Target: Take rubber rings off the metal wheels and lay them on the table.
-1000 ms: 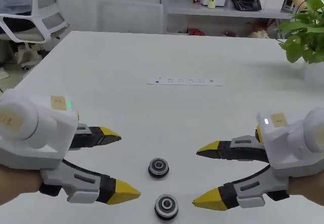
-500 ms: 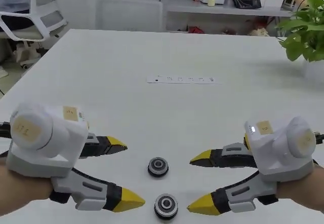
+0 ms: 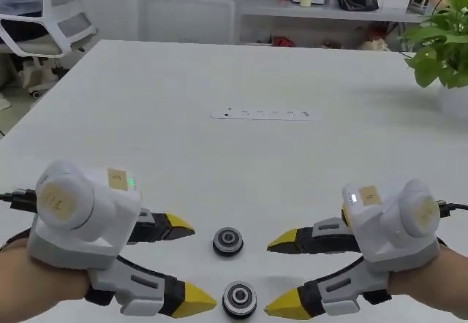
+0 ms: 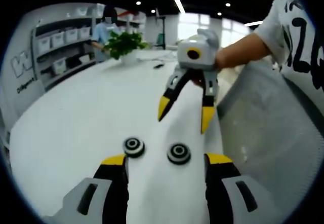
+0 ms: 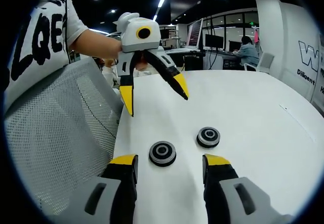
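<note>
Upper left stands an office chair point(image 3: 44, 31), a power strip point(image 3: 267, 115) lies mid-tabletop point(image 3: 183, 104), a plant point(image 3: 442, 38) sits upper right. At the bottom, the left tool point(image 3: 191, 263) and right tool point(image 3: 281, 273) point inward, both spread wide and empty, with the upper wheel point(image 3: 228, 241) and lower wheel point(image 3: 240, 298) between their tips

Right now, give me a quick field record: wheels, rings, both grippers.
wheels: two, flat on the table, near wheel and far wheel, apart
rings: dark band round each wheel, apparently not yet off
left gripper: open, empty, left of the wheels
right gripper: open, empty, right of the wheels
contact: neither gripper touches a wheel
other: power strip farther back
</note>
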Available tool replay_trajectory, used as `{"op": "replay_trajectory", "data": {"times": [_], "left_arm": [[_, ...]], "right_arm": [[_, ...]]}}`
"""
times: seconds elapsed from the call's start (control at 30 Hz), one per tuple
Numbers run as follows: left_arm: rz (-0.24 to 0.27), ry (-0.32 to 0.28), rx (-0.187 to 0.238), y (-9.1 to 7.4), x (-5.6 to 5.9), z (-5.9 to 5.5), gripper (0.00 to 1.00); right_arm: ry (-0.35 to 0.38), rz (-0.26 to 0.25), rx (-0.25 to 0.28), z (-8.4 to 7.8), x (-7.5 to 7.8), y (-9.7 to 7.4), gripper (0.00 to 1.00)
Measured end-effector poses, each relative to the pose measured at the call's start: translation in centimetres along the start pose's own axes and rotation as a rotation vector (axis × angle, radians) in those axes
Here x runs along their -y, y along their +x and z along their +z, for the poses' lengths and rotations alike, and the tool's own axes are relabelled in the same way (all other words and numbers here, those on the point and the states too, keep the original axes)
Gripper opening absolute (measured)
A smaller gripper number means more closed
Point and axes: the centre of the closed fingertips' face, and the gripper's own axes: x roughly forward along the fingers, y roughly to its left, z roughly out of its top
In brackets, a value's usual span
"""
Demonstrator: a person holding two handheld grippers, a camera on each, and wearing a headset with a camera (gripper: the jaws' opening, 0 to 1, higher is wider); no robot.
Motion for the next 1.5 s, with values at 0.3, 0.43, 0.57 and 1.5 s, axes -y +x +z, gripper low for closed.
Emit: {"op": "replay_trajectory", "data": {"times": [0.3,0.43,0.57,1.5], "left_arm": [[-0.022,-0.009,-0.003,1.0,0.3,-0.3,0.58],[-0.032,-0.009,-0.007,1.5,0.4,-0.4,0.57],[-0.042,-0.010,-0.015,1.9,0.4,-0.6,0.56],[-0.128,-0.006,-0.055,4.6,2.2,-1.5,0.38]], "right_arm": [[0.007,0.011,-0.004,-0.4,-0.1,0.5,0.45],[0.009,0.021,-0.010,-0.7,-0.2,0.8,0.44],[0.009,0.031,-0.019,-1.1,-0.5,1.0,0.43],[0.033,0.064,-0.027,-2.1,-0.8,1.8,0.41]]}}
